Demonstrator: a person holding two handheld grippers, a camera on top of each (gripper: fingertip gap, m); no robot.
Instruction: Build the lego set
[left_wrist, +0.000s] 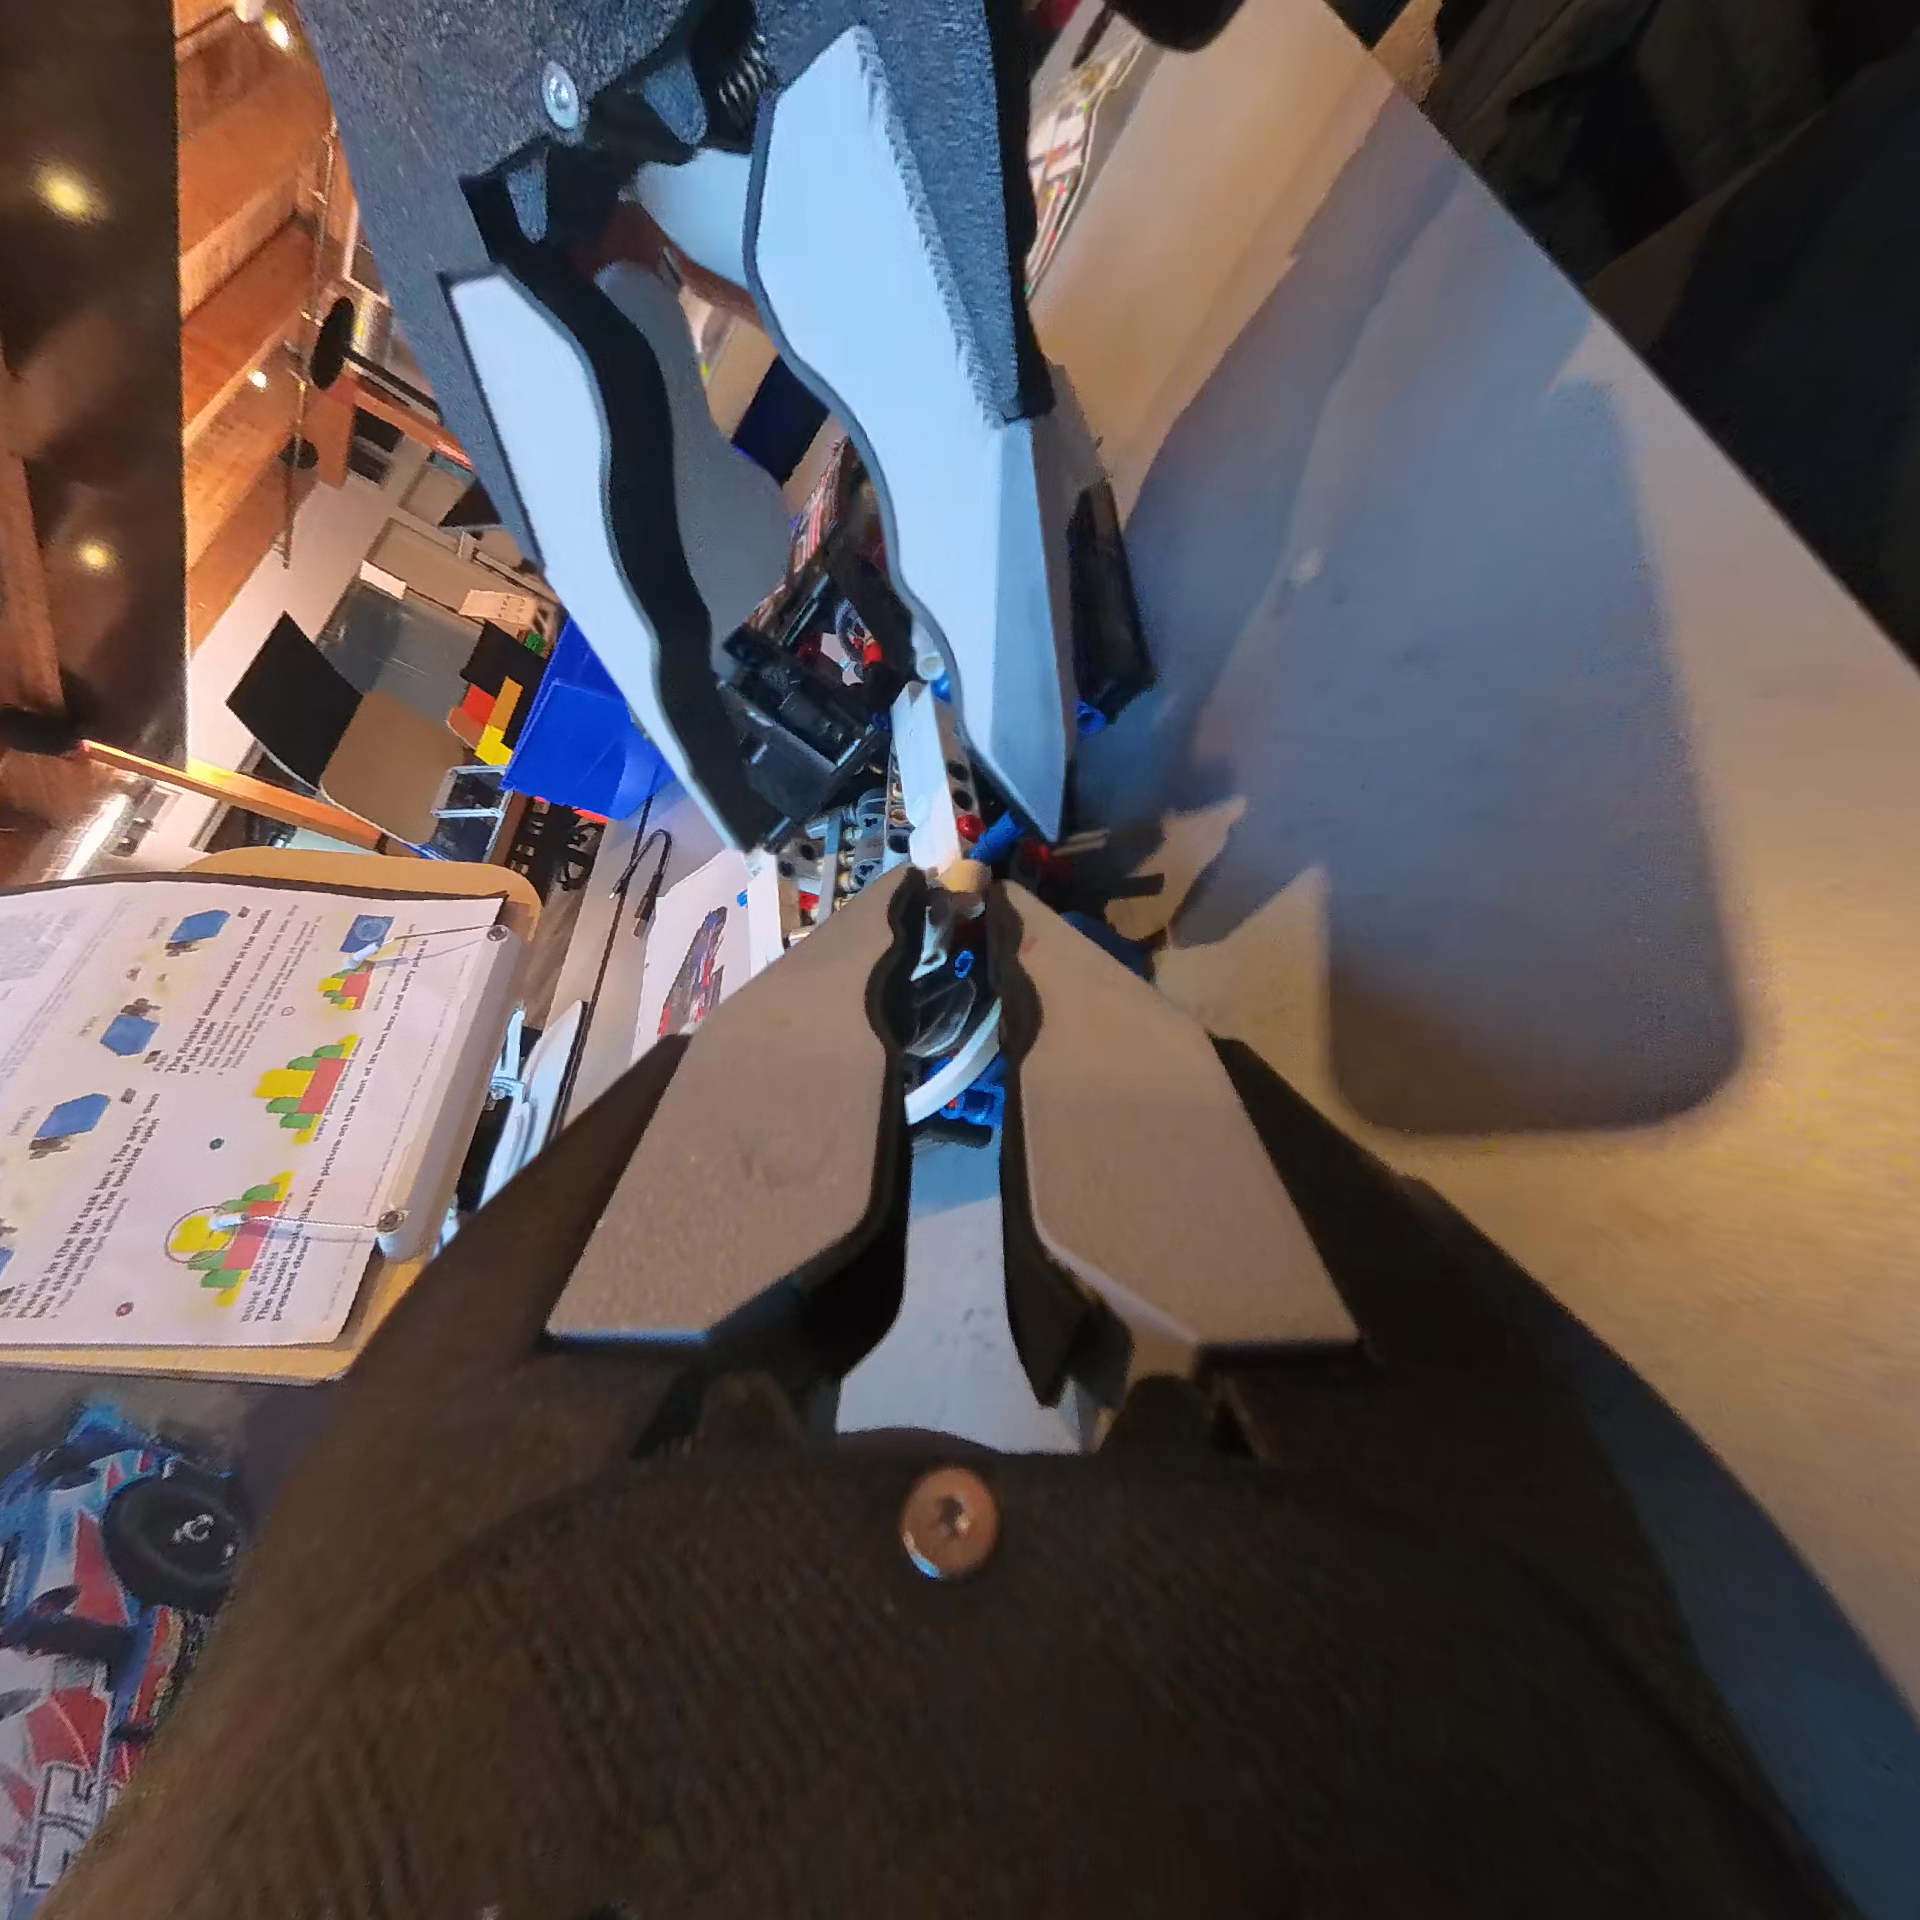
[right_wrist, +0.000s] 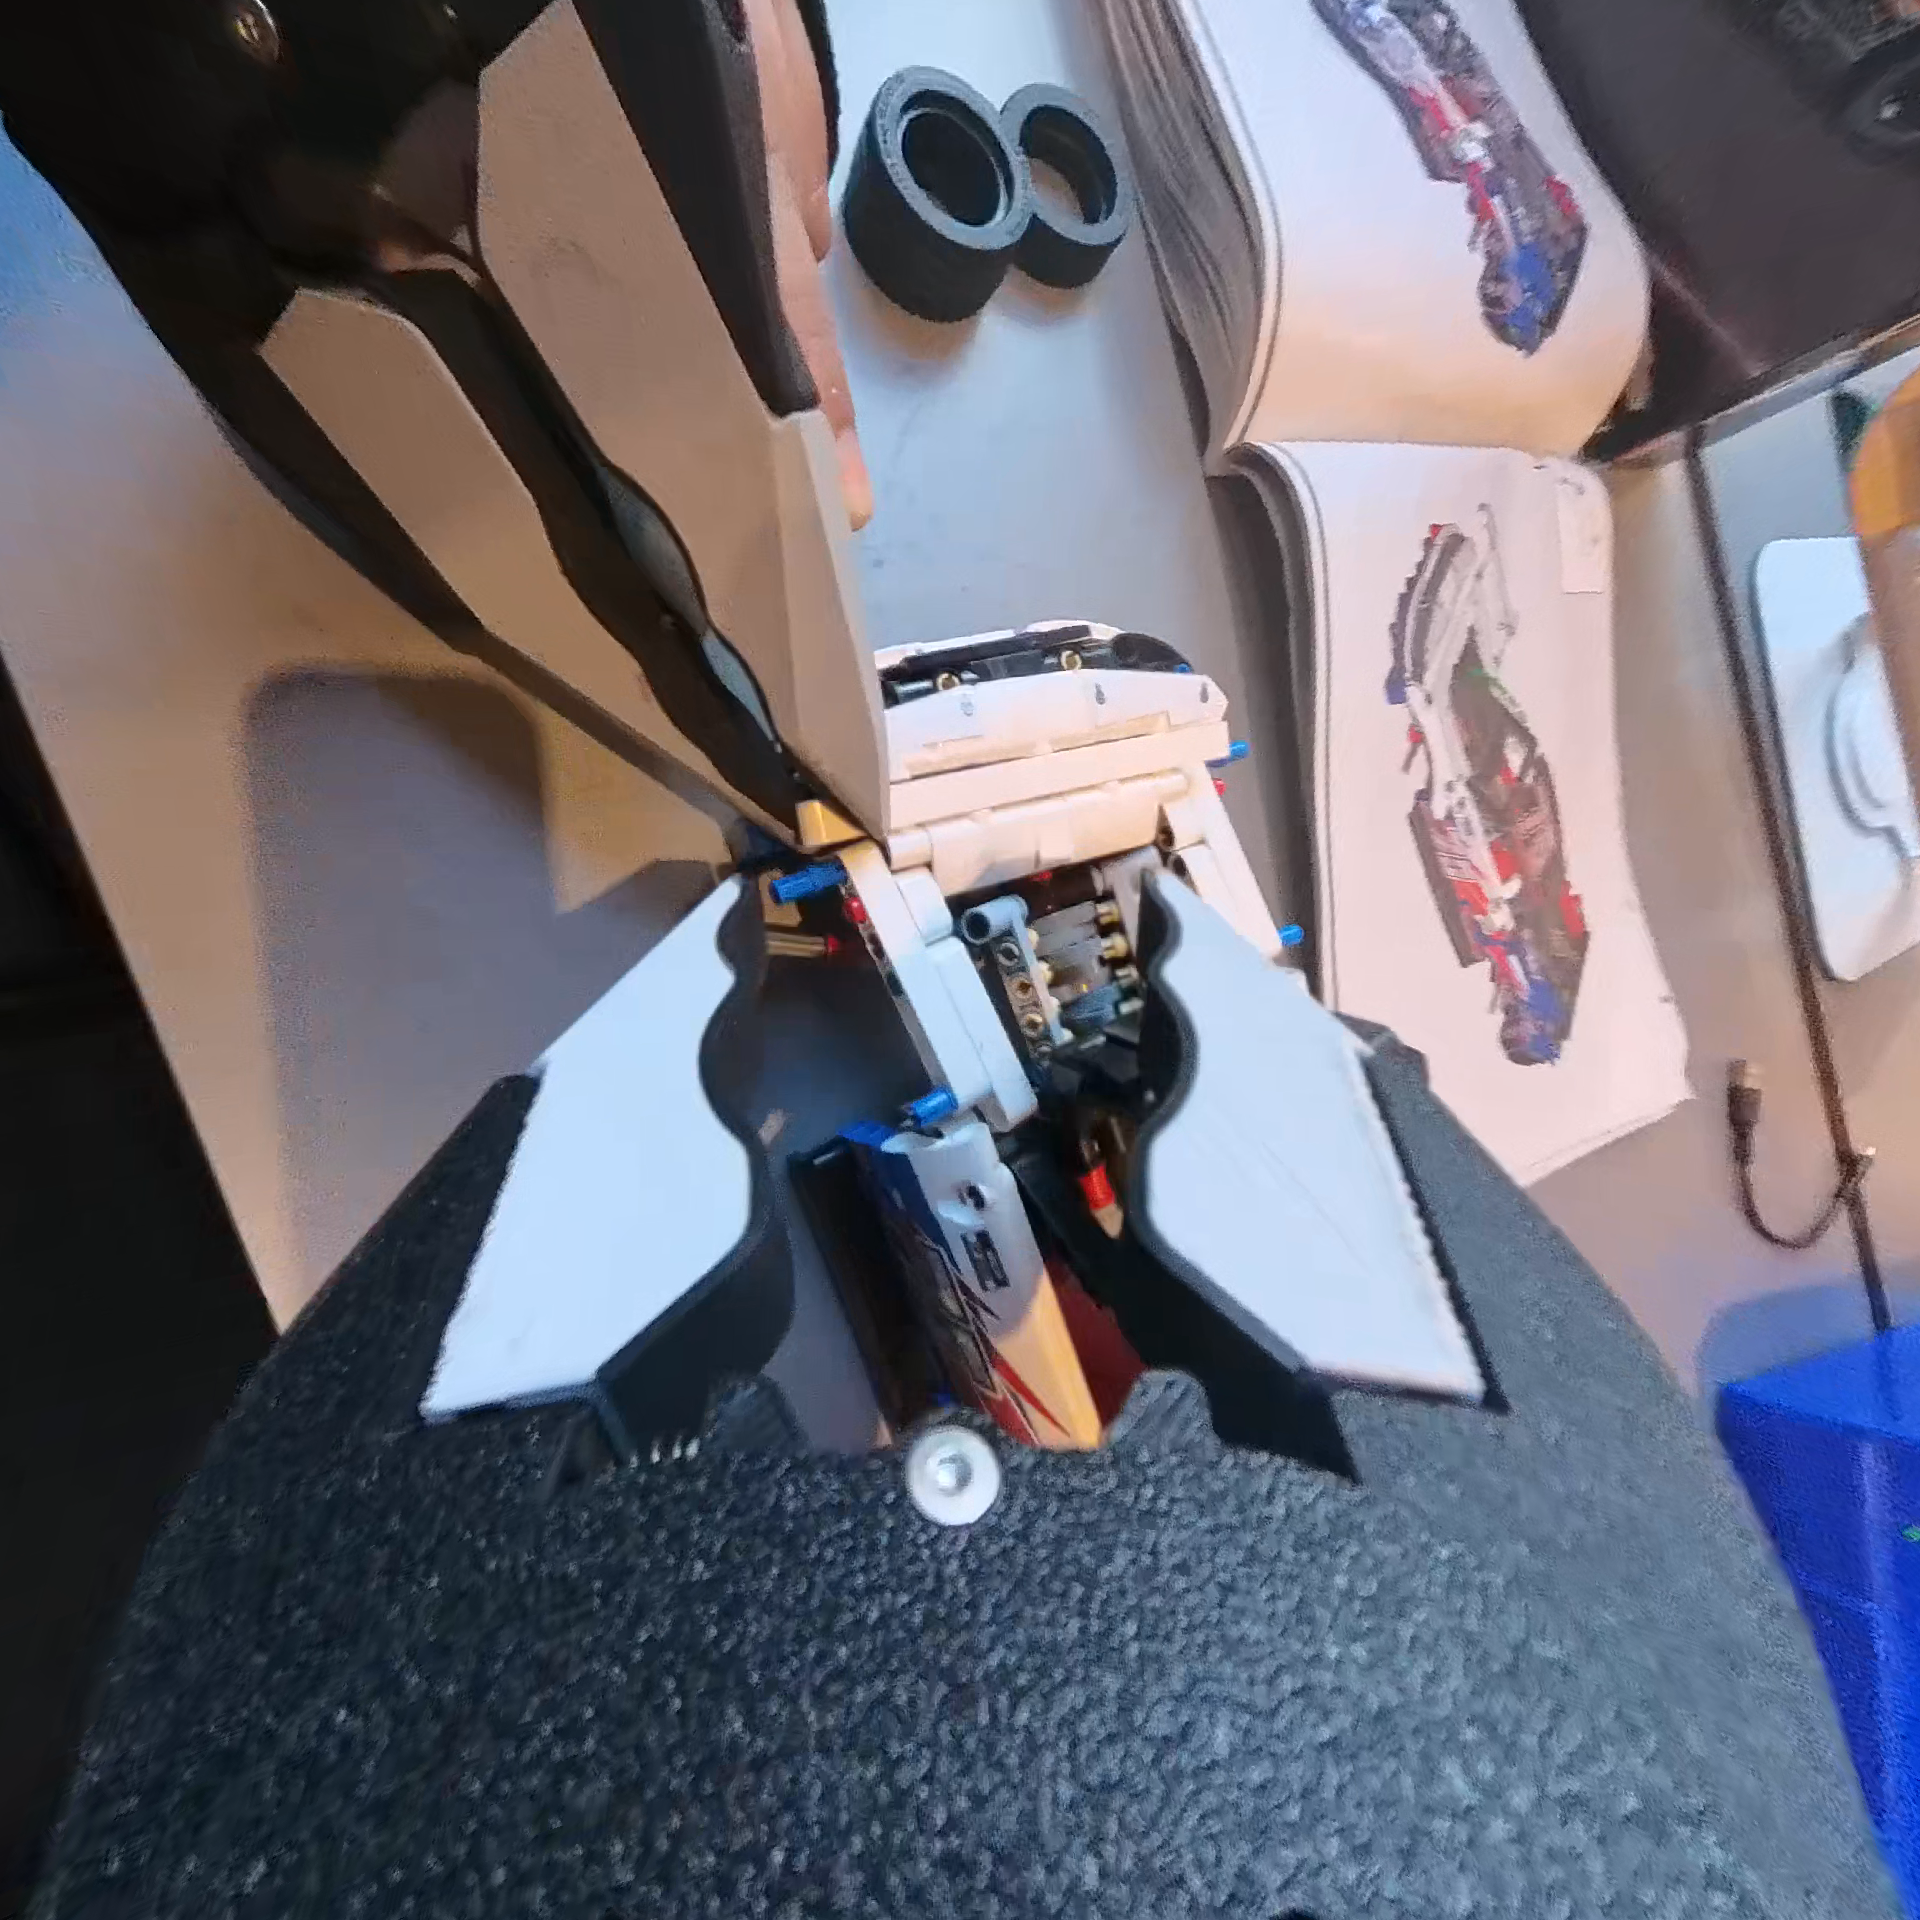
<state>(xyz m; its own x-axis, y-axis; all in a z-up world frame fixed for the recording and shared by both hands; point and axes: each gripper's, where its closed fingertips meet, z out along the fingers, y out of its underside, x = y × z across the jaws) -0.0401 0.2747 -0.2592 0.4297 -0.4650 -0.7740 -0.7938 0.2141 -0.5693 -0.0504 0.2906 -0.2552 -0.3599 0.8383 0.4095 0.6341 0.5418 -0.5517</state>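
Left gripper: fingers closing to a narrow gap, pinching a small tan pin at the tips. Right gripper: fingers standing wide apart, straddling the car, one finger lying against its side; grip cannot be told. Car: white, black and blue, sitting on the table between both grippers. Beyond it: two black tyres lying side by side; manual lying open just beside the car; blue bin sitting at the right edge
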